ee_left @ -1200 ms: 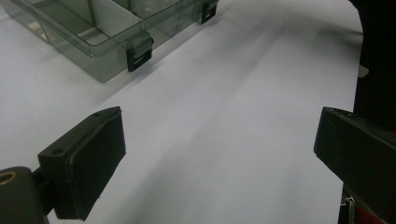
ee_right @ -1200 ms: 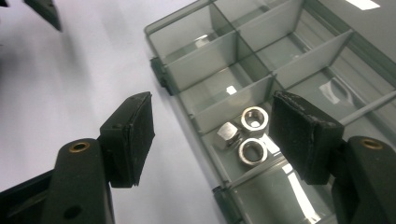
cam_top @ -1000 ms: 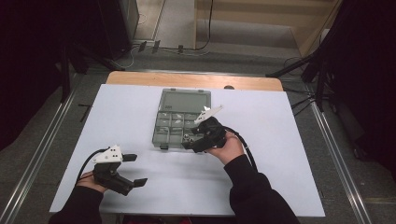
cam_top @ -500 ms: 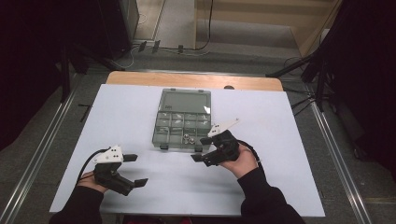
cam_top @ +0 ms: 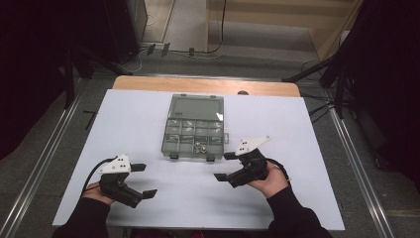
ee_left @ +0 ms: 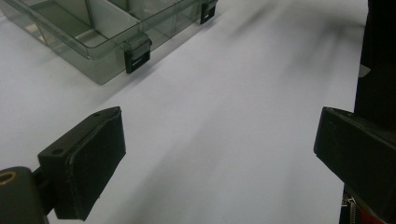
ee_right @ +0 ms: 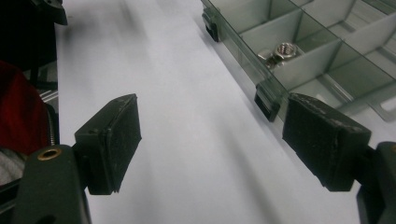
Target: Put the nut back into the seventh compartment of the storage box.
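A clear compartment box (cam_top: 194,128) lies open on the white table (cam_top: 124,124), lid folded back toward the far edge, two black latches on its near wall. Metal nuts (cam_top: 199,147) sit in a near-row compartment; in the right gripper view they show as hex nuts (ee_right: 280,50) just behind the latch. The right claw (cam_top: 227,166) hovers over bare table just right of the box's near right corner; its jaws have just been opening and stand wide apart with nothing between them. The left claw (cam_top: 141,180) is held near the table's near left edge, well apart from the box, jaws wide open and empty.
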`<control>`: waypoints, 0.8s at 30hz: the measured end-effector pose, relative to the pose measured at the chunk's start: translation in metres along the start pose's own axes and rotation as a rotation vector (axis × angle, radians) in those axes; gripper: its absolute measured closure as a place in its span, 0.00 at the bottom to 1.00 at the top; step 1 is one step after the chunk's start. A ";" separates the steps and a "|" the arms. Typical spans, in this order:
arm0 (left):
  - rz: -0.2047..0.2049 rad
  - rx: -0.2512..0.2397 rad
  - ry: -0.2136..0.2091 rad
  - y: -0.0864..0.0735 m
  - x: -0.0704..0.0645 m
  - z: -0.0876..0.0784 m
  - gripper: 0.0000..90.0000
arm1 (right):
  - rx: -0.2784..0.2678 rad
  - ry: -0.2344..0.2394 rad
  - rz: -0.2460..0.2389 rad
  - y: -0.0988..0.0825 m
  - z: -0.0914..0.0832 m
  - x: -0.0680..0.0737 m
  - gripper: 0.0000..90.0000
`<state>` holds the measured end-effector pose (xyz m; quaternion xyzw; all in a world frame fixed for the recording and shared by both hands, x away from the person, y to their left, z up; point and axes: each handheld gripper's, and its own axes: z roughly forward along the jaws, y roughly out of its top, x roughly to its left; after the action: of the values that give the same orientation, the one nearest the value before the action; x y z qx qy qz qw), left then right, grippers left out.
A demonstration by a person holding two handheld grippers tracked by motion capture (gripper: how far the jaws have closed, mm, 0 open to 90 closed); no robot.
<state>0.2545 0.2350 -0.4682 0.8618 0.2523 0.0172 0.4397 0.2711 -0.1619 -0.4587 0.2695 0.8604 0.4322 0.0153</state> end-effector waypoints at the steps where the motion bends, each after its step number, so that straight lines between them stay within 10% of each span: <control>1: 0.000 0.000 0.001 0.000 0.000 0.000 0.03 | -0.004 -0.002 0.005 -0.002 -0.001 0.000 0.22; 24: 0.018 -0.023 -0.003 0.001 -0.002 -0.001 0.03 | -0.045 -0.067 0.067 -0.043 -0.041 -0.003 0.20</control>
<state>0.2527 0.2343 -0.4667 0.8590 0.2435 0.0226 0.4497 0.2435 -0.2143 -0.4665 0.3123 0.8400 0.4423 0.0358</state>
